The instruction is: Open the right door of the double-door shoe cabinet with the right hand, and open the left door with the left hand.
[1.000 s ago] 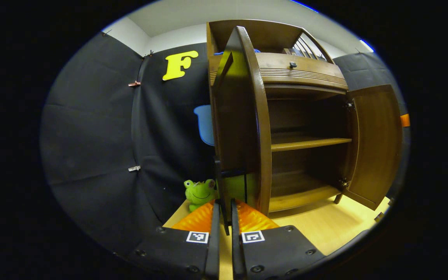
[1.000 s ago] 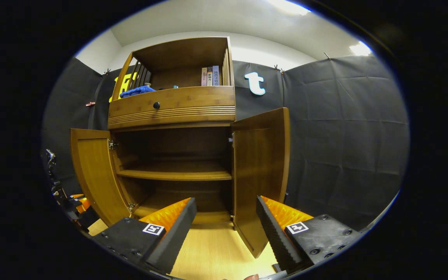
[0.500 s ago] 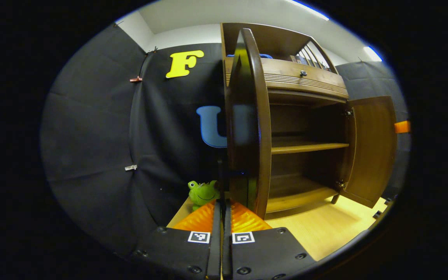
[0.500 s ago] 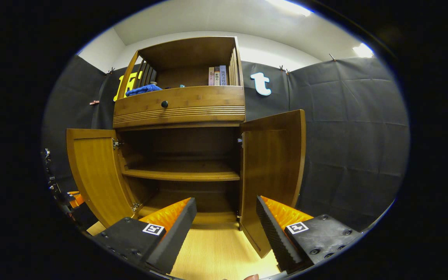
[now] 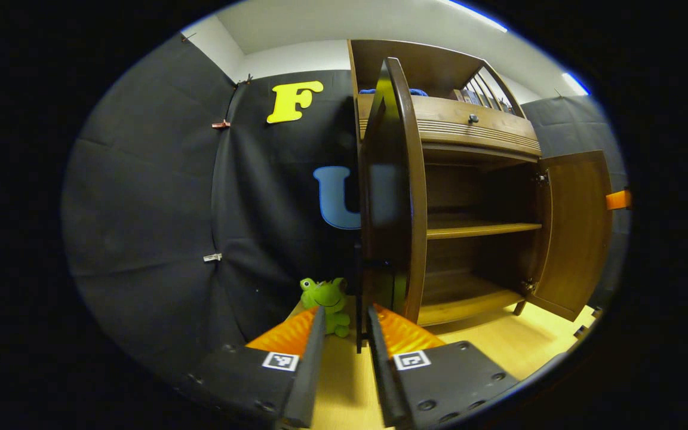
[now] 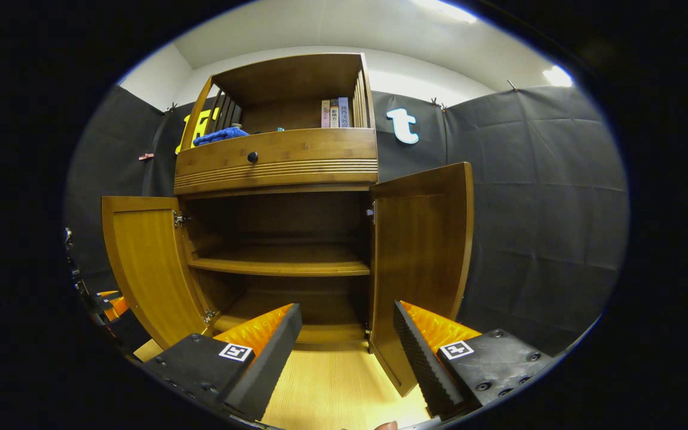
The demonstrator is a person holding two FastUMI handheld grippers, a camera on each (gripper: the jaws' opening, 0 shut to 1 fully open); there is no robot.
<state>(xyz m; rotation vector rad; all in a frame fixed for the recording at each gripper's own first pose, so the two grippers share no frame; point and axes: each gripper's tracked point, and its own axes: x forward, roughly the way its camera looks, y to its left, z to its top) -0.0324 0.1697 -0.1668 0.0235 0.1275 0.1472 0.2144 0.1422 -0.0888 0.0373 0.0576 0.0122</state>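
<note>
Both cabinet doors stand open. Left gripper (image 5: 344,340) jaws are parted, the left door (image 5: 393,197) edge just ahead. Right gripper (image 6: 347,346) jaws gape wide, empty, facing the right door (image 6: 421,263).

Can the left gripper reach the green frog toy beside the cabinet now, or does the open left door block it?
Probably yes. The left gripper is open, and the green plush frog toy sits just beyond its fingers on the light wooden floor. The dark brown wooden left door stands edge-on to the right of that path.
</note>
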